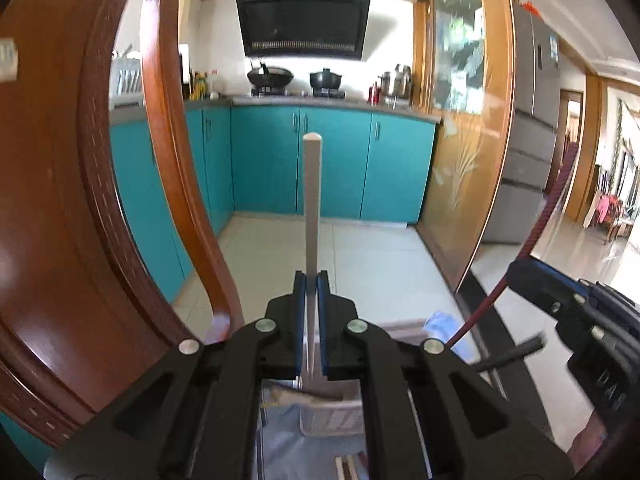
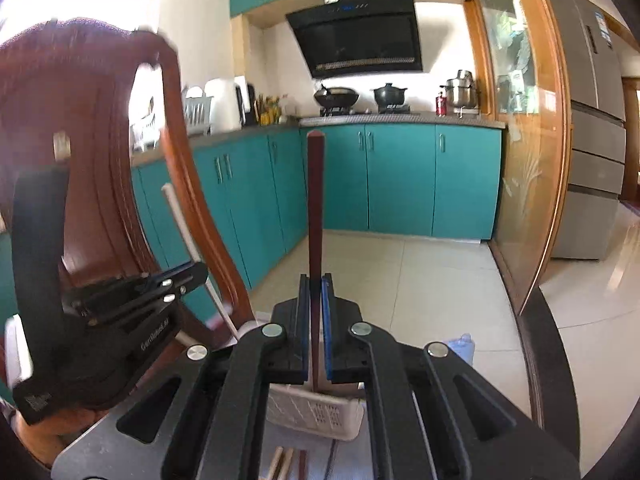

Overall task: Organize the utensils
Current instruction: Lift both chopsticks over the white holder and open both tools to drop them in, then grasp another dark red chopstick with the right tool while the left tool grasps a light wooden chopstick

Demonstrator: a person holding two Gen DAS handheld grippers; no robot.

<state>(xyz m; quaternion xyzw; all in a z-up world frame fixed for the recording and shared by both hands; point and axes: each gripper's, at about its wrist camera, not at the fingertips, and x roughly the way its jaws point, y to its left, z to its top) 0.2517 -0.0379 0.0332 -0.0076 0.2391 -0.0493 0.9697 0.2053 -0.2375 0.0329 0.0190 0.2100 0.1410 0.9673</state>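
- Left wrist view: left gripper (image 1: 312, 280) clamped tight on a white chopstick (image 1: 312, 200), which sticks up and fwd past the fingertips; its lower end runs back btwn the pads.
- Right gripper (image 2: 316, 280) likewise closed on a dark red chopstick (image 2: 316, 208), standing up ahead of the jaws. Same stick shows as a red curve at the right of the left view.
- Both sticks are held in the air above the table, not in any container yet.
- White slotted basket (image 2: 320, 412) sits just below/behind the right fingers; the red stick's lower end points toward it, but can't tell if it touches or is inside. Contents mostly hidden by the gripper body.
- More chopsticks (image 2: 286, 462) (pale and dark) lie loose on the table near the bottom edge, outside the basket.
- Progress, as I judge it: early-to-mid. Two sticks in hand, several left on the table; nothing clearly sorted yet.
- Wooden chair back (image 1: 52, 200) close on the left; kitchen cabinets beyond.
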